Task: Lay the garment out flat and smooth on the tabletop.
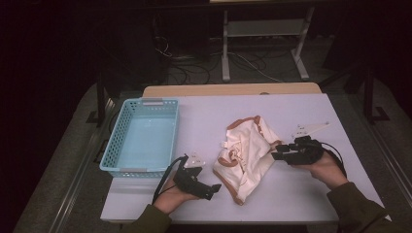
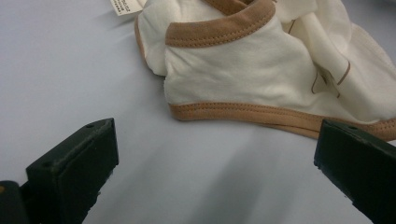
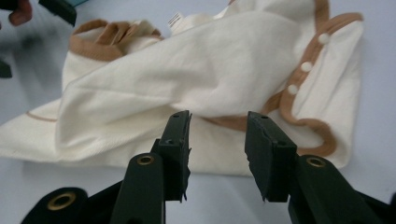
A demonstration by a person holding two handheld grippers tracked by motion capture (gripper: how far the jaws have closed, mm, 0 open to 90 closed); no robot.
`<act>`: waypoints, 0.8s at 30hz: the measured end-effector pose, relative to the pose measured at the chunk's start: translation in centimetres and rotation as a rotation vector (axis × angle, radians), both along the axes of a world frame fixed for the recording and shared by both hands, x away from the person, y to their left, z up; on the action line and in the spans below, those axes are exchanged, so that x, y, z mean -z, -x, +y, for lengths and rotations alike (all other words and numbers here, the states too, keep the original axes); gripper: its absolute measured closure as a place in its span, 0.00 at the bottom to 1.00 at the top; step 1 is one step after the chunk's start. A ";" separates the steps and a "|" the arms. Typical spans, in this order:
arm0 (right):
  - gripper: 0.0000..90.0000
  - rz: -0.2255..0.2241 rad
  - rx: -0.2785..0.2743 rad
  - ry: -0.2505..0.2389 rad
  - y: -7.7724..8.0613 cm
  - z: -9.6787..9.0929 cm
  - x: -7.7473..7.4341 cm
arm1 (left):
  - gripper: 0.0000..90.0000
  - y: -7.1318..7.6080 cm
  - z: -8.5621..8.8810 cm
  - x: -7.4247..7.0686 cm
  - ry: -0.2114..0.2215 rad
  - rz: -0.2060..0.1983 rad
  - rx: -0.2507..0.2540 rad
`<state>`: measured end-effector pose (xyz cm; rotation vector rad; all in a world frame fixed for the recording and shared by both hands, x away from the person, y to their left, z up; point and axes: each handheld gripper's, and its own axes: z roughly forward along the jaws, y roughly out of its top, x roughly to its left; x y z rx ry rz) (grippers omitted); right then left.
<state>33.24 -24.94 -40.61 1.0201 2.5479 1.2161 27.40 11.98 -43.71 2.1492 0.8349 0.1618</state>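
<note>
We bring our half-spread right gripper (image 3: 217, 140) squarely onto the garment (image 1: 245, 158)'s brown hem before pinching; left gripper (image 1: 212, 191) waits spread beside it.

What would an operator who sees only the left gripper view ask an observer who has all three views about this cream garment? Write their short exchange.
Operator: My left claw is open, just short of the garment's tan hem. Where is the right claw?
Observer: At the garment's opposite edge, with its jaws apart and no cloth pinched.
Operator: Is there anything on the table to put the garment in?
Observer: Yes. An empty light blue basket stands on the table on the left claw's side, apart from the garment.
</note>
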 end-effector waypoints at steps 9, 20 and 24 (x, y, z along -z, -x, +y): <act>0.66 -0.018 0.072 -0.013 -2.2 0.2 -0.3 | 0.00 0.1 -0.1 0.0 0.006 0.004 -0.009; 0.67 -0.013 0.143 0.003 -4.5 -0.4 0.3 | 0.00 0.1 -0.1 0.0 0.003 0.004 -0.007; 0.66 -0.001 0.160 0.014 -4.9 -0.8 0.7 | 0.00 0.1 -0.1 0.0 0.006 0.006 -0.011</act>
